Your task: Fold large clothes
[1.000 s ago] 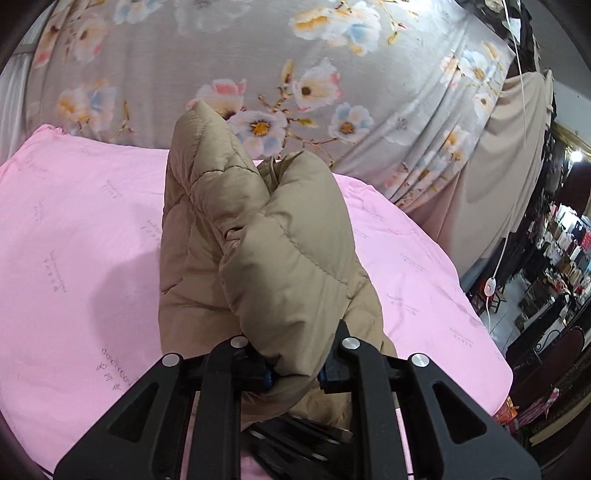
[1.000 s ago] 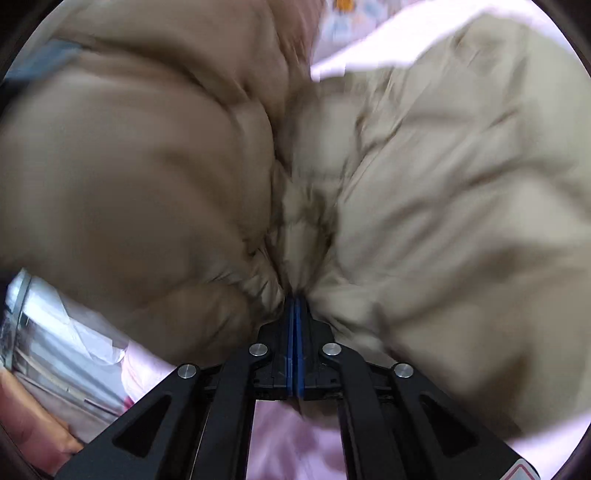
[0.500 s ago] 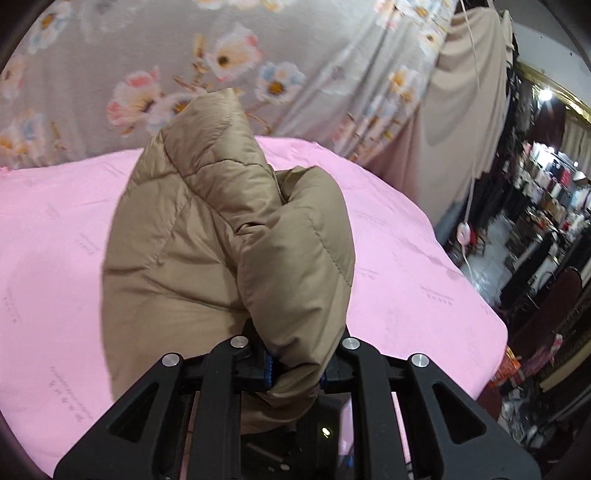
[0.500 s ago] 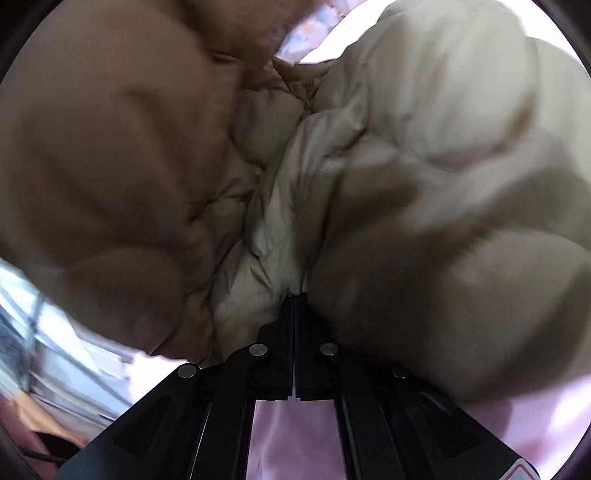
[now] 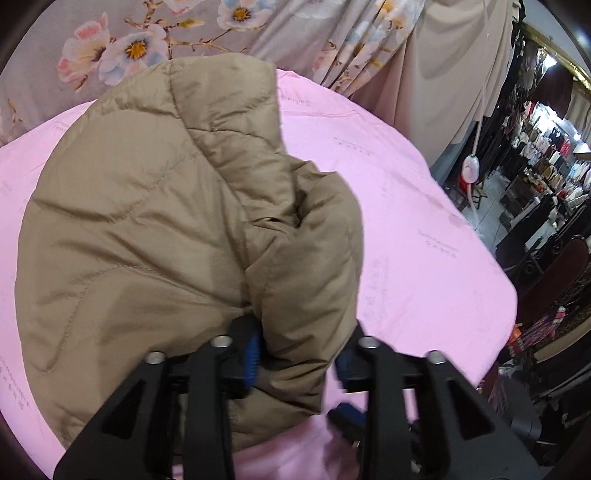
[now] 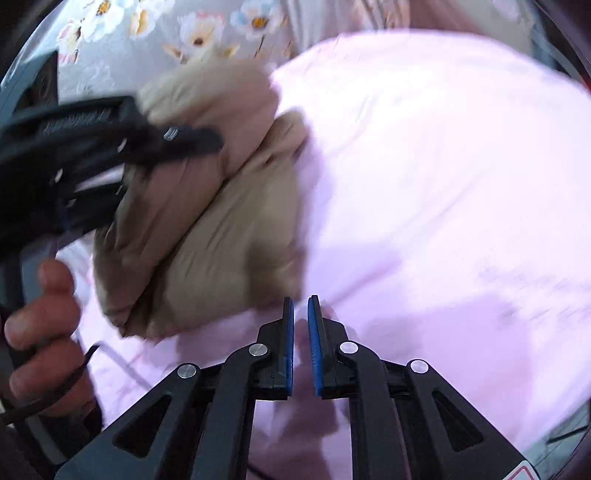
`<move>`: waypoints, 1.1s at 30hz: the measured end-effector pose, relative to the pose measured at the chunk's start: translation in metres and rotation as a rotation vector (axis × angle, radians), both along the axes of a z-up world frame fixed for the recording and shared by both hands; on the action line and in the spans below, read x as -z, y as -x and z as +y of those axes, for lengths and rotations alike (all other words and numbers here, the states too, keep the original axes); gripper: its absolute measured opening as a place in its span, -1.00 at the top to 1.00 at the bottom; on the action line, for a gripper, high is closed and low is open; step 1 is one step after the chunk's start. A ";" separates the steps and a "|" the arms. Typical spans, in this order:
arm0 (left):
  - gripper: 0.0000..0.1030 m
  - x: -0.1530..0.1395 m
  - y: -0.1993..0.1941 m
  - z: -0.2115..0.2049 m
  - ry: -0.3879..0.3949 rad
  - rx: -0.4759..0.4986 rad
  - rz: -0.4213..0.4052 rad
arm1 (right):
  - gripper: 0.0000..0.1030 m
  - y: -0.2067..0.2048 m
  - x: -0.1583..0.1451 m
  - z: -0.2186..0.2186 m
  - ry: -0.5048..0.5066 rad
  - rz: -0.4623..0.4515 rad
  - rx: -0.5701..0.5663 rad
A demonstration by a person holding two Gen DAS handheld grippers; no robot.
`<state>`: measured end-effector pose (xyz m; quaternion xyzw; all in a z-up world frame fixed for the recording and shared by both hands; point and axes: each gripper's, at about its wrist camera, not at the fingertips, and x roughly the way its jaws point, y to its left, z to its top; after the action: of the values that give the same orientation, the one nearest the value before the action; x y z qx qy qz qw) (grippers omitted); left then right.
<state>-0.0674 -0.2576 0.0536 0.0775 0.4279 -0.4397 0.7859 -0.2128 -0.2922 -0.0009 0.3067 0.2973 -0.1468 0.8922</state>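
A tan quilted puffer jacket (image 5: 155,229) is bunched up over the pink bedsheet (image 5: 424,236). My left gripper (image 5: 295,354) is shut on a thick fold of the jacket, which hides its fingertips. In the right wrist view the same jacket (image 6: 221,229) hangs in a bundle from the left gripper (image 6: 110,140) at the left, above the pink sheet (image 6: 443,184). My right gripper (image 6: 301,310) holds nothing, its blue pads a narrow gap apart, just right of and below the jacket bundle.
A grey floral curtain (image 5: 184,33) hangs behind the bed. A beige drape (image 5: 450,74) and a shop area with clothes racks (image 5: 535,155) lie to the right, beyond the bed's edge. A hand (image 6: 40,332) grips the left tool's handle.
My right gripper has let go of the jacket and pulled back and clear of it. My left gripper has kept its hold while the jacket swung closer and the view turned right.
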 end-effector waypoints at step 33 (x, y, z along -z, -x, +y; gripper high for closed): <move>-0.80 -0.069 -0.158 0.060 -0.047 -0.481 -0.213 | 0.68 -0.206 -0.117 -0.099 -0.035 -0.026 -0.016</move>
<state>0.0904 -0.1973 0.1225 0.0376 0.3589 -0.2194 0.9064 -0.0072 -0.3917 0.1165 0.3216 0.2906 -0.1306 0.8917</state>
